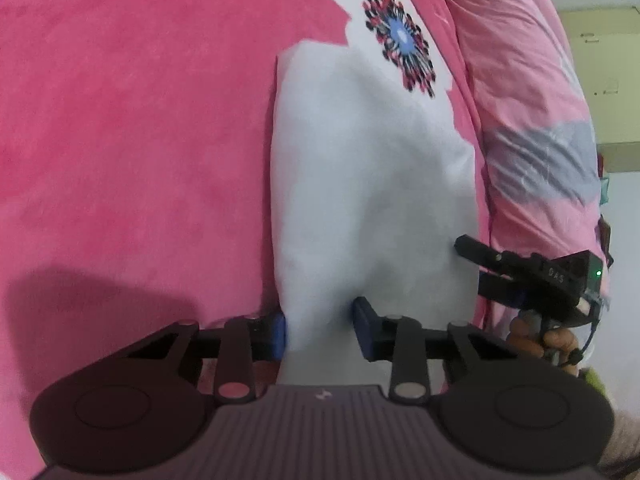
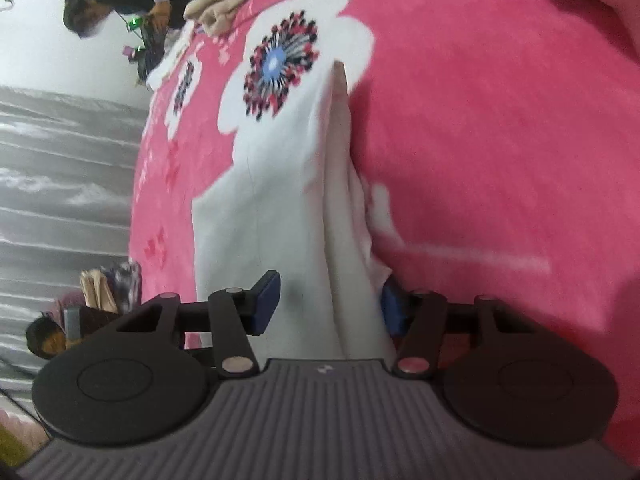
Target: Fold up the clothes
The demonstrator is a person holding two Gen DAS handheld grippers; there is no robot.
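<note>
Your white cloth garment, folded into a long narrow shape [image 1: 360,184], runs from the bottom centre of the left wrist view up toward the blue-centred flower print at upper right, lying flat on the pink fleece blanket with white flower patches [image 1: 120,140]. Its long axis points straight away from your left gripper [image 1: 320,330], and that is what matters here. The near end of the cloth sits right between the blue pads, which stand apart with fabric in the gap; they are not pinched together, and I cannot tell whether they touch the cloth.

In the right wrist view the same garment [image 2: 280,208] climbs from bottom centre toward the flower, its stacked layered edge on the right side. Your right gripper [image 2: 328,306] straddles that end too, pads spread wide, the right pad tucked partly behind the layers.

Both tools are at the garment's near end, the right one entering at centre right of the left view. The far end by the flower is well away from both.
</note>
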